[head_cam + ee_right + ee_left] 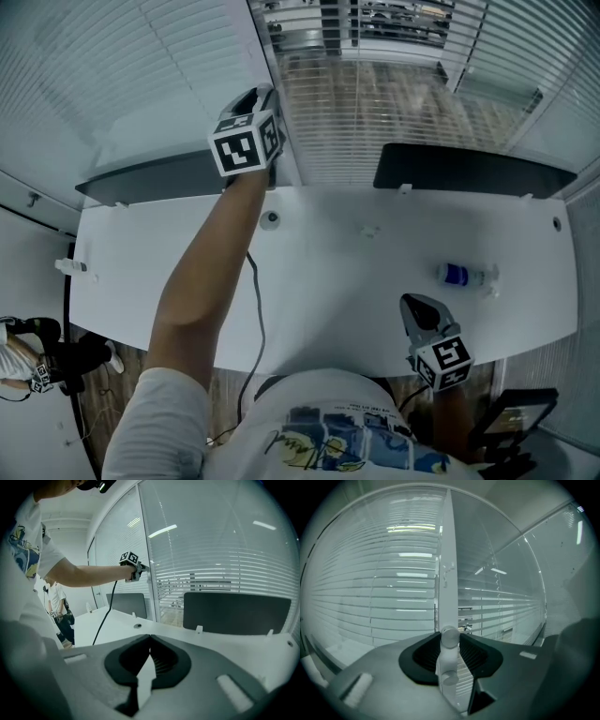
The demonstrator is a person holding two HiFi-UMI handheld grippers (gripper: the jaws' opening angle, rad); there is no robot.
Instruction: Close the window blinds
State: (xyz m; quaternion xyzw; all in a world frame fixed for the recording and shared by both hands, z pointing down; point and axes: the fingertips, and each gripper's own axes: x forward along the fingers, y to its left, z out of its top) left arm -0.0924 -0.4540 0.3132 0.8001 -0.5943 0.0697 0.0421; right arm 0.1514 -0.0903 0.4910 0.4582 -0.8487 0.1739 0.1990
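Observation:
My left gripper (pixel 259 96) is raised to the white window post (pixel 449 569) between two panes. Its pads sit shut on a small white round knob (pixel 450 637) on that post. White slatted blinds (pixel 384 597) hang behind the glass at left and the blinds (pixel 506 606) at right; in the head view the middle blinds (pixel 375 112) stand with gaps that show the room beyond. My right gripper (pixel 418 311) hovers low over the desk's near edge, its jaws shut with nothing between them (pixel 149 638).
A white desk (pixel 328 281) runs under the window with two dark screens (pixel 469 171) along its far edge. A blue-capped bottle (pixel 459 275) lies at the right. A cable (pixel 255 309) trails from my left arm. Another person (pixel 28 361) stands at the far left.

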